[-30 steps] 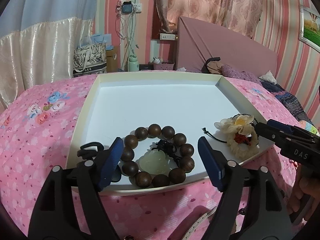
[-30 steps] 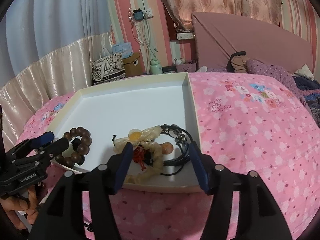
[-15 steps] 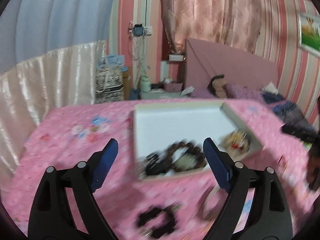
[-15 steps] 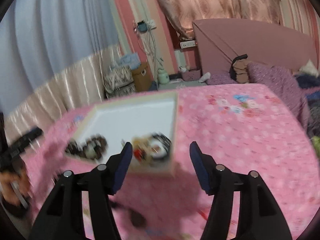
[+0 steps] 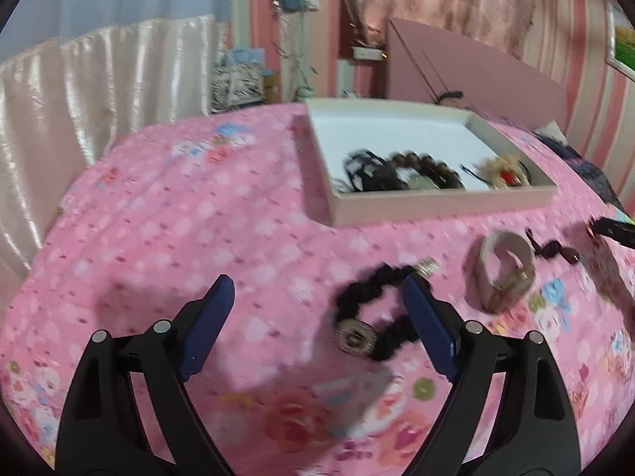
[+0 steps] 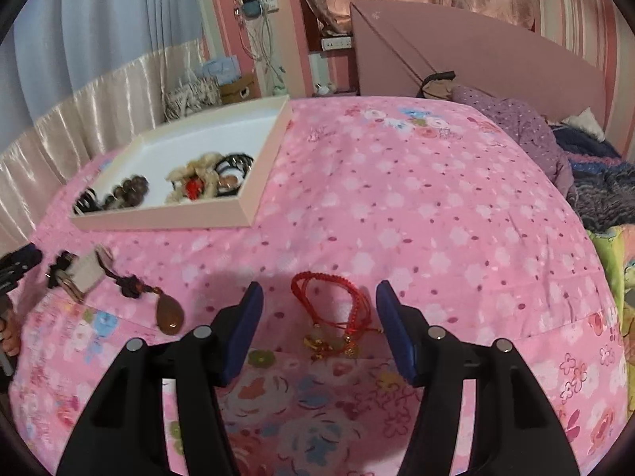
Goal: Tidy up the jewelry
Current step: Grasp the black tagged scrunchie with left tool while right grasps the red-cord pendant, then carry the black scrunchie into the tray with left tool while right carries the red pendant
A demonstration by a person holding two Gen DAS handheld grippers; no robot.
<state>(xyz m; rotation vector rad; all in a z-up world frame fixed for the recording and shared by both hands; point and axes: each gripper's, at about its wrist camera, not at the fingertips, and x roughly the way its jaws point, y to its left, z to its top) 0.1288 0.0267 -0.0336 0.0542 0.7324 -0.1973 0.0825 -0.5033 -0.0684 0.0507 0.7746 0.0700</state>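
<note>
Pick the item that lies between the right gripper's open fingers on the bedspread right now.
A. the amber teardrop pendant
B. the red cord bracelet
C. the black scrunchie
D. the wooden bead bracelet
B: in the right wrist view the red cord bracelet lies on the pink bedspread between the open fingers of the right gripper, while the wooden bead bracelet sits in the tray.

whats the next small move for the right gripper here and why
Probably lower the right gripper and close on the red string bracelet. Its jaws are open and empty, the bracelet lies on the bedspread right between the fingers, still outside the tray that already holds other jewelry.
</note>
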